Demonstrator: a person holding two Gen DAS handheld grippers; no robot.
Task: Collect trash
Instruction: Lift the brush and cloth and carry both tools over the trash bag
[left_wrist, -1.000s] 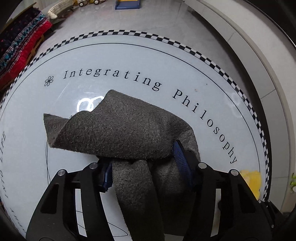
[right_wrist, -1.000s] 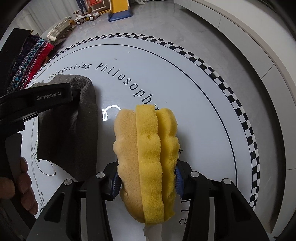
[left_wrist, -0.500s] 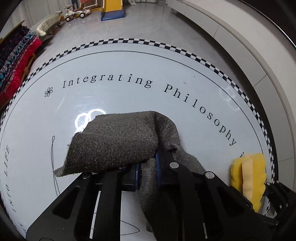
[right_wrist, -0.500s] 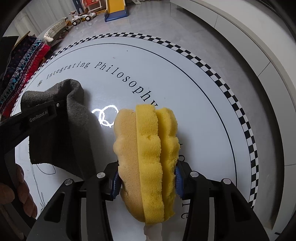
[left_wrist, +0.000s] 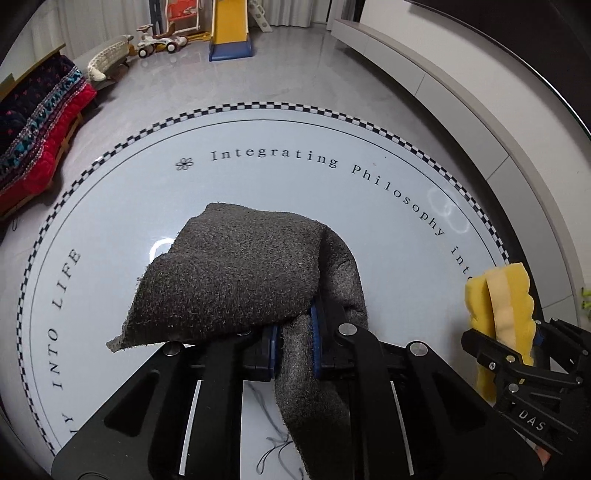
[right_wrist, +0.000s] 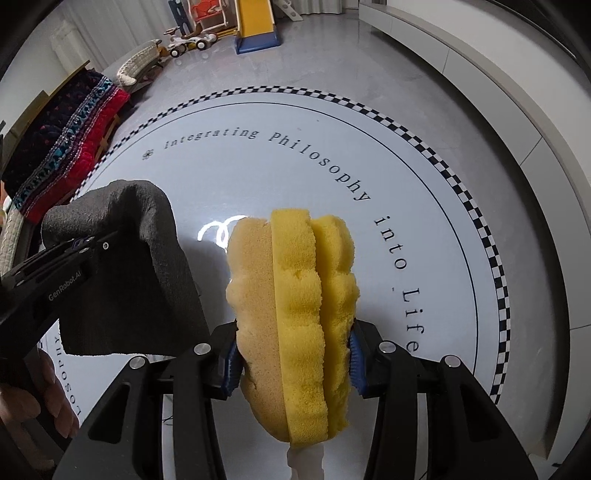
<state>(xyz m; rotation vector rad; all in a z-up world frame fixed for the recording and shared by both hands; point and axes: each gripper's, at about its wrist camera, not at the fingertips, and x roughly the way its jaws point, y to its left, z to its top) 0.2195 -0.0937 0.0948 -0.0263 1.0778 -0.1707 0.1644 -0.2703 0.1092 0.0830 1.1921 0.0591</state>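
Note:
My left gripper (left_wrist: 293, 345) is shut on a dark grey cloth (left_wrist: 236, 280) and holds it above the round white table (left_wrist: 258, 184); the cloth drapes over the fingers and hangs down. The cloth also shows at the left of the right wrist view (right_wrist: 122, 266), with the left gripper (right_wrist: 79, 245) in it. My right gripper (right_wrist: 293, 356) is shut on a yellow sponge (right_wrist: 295, 302), upright above the table. The sponge (left_wrist: 500, 306) and right gripper (left_wrist: 517, 354) show at the right edge of the left wrist view.
The table (right_wrist: 406, 155) has a checkered rim and printed lettering. Beyond it lie grey floor, a red patterned cushion bench (left_wrist: 33, 125), toy cars (left_wrist: 159, 40) and a yellow slide (left_wrist: 231, 29). A low white cabinet (left_wrist: 461, 85) runs along the right.
My left gripper has closed on the grey cloth and lifted it off the table. Both grippers have risen and pulled back, showing more of the room. The sponge stays gripped.

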